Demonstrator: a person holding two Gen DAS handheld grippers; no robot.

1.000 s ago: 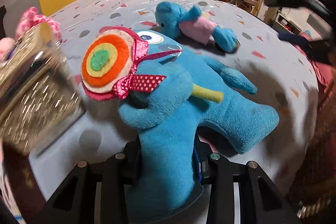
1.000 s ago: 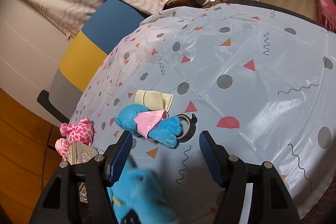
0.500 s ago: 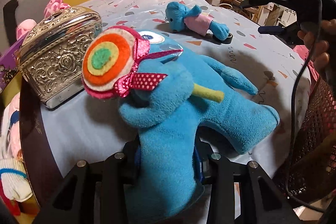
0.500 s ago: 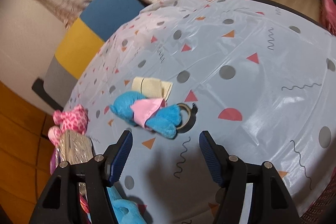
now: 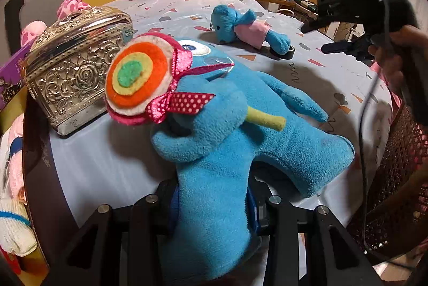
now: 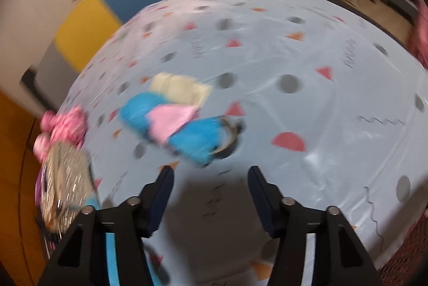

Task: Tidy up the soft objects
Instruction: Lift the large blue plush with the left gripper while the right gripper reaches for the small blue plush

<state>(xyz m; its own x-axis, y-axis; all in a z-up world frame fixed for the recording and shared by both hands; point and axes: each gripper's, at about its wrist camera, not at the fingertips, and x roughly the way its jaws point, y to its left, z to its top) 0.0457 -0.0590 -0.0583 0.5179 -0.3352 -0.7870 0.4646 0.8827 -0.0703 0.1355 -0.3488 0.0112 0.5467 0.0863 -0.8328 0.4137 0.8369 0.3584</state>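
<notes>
Left wrist: hand-held gripper [image 5: 211, 203] clamps big blue plush [image 5: 227, 141].

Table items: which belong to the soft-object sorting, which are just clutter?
Job:
large blue plush, clamped in left gripper
small blue bear
pink plush
right gripper, empty, closing

Clutter:
silver metal box
tape roll
beige folded item

two blue plush toys [image 5: 227, 152] [image 5: 248, 29], one pink plush [image 5: 72, 6] (partly hidden), one silver box [image 5: 75, 66], one tape roll [image 5: 283, 53].
</notes>
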